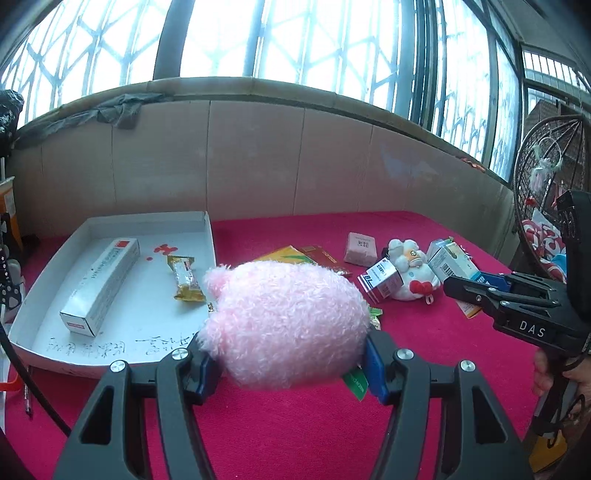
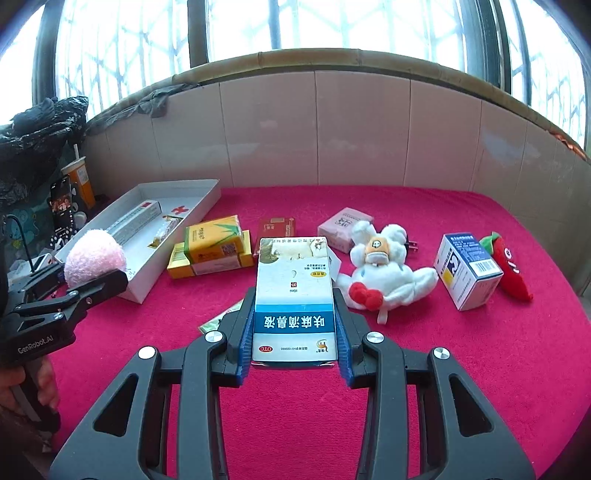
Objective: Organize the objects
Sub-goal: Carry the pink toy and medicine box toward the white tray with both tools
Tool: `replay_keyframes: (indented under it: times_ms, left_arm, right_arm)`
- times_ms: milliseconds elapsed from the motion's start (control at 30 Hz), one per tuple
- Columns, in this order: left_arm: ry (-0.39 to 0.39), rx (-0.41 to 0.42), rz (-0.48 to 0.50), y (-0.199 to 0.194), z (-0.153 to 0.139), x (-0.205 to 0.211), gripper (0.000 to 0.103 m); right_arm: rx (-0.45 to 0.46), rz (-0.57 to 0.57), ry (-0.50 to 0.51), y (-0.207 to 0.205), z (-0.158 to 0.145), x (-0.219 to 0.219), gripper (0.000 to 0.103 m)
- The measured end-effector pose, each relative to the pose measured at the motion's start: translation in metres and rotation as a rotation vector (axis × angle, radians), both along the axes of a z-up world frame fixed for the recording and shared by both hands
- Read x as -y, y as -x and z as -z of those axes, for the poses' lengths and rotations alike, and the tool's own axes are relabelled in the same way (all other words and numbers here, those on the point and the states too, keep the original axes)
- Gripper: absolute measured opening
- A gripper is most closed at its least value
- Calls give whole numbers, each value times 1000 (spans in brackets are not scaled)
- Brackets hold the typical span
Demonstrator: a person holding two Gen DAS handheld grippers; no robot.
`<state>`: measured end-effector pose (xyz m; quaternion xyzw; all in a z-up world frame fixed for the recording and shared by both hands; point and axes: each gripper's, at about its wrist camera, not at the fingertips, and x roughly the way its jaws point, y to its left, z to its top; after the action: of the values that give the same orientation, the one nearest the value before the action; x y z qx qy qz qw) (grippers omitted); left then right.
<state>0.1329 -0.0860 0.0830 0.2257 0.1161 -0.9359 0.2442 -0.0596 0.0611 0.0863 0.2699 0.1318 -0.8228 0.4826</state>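
While pink plush (image 1: 286, 325) is clamped in left gripper (image 1: 291, 363) near white tray (image 1: 207, 236) right edge, blue-white box (image 2: 293, 299), clamped in right gripper (image 2: 294, 345) above red cloth (image 2: 461, 369), is kept level; each is lowered fully into tray before release.

Windows (image 2: 314, 26): barred, bright with daylight.
Wall (image 2: 362, 129): pale panels below the sill.
Counter (image 2: 461, 369): covered in red cloth.
Right side: standing fan (image 1: 554, 166).

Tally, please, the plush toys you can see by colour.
Pink plush toy: 1
White plush toy: 1
Red plush toy: 1
Total: 3
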Motion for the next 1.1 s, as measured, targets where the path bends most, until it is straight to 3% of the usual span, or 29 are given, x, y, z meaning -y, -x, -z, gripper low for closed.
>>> replay_keyframes:
  times_ms: [1100]
  left_arm:
    - [-71, -70, -108, -41, -1, 37, 63]
  right_arm:
    - [36, -49, -18, -20, -6, 27, 36]
